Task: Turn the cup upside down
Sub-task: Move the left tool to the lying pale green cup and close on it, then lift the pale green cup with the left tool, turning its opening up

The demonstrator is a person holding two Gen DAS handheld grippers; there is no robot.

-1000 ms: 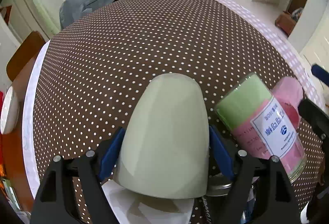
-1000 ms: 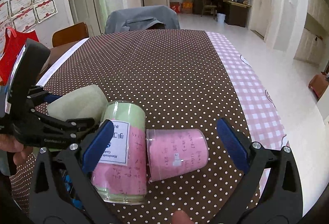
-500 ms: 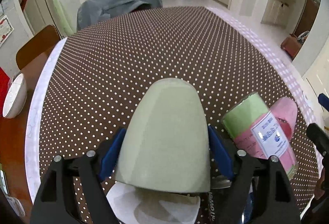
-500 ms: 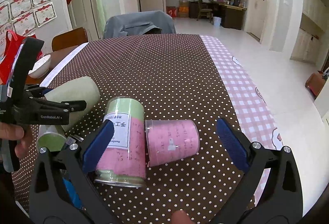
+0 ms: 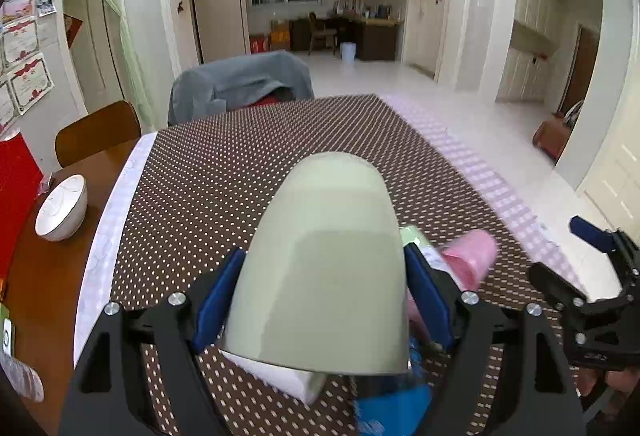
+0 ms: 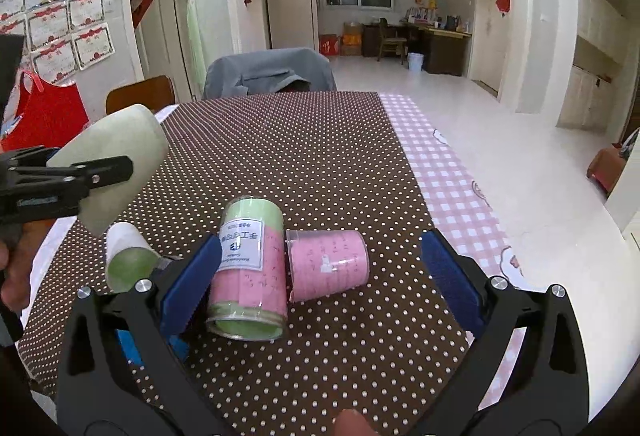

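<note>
My left gripper (image 5: 324,296) is shut on a pale green cup (image 5: 324,268), held above the table and tilted so its closed bottom points forward and upward. The cup also shows in the right wrist view (image 6: 116,172), raised at the left in the left gripper's fingers (image 6: 80,176). My right gripper (image 6: 320,268) is open and empty, low over the table with a pink cup (image 6: 328,264) lying on its side between its fingers. The right gripper shows at the right edge of the left wrist view (image 5: 592,300).
A green-and-pink labelled canister (image 6: 250,268) lies next to the pink cup. A white-and-green roll (image 6: 128,260) lies below the held cup. A white bowl (image 5: 62,206) sits on the wooden table at the left. A chair with grey cloth (image 6: 268,74) stands at the far end.
My left gripper has lifted the green cup off the table and tilted it upward. The right gripper has stayed open over the pink cup.
</note>
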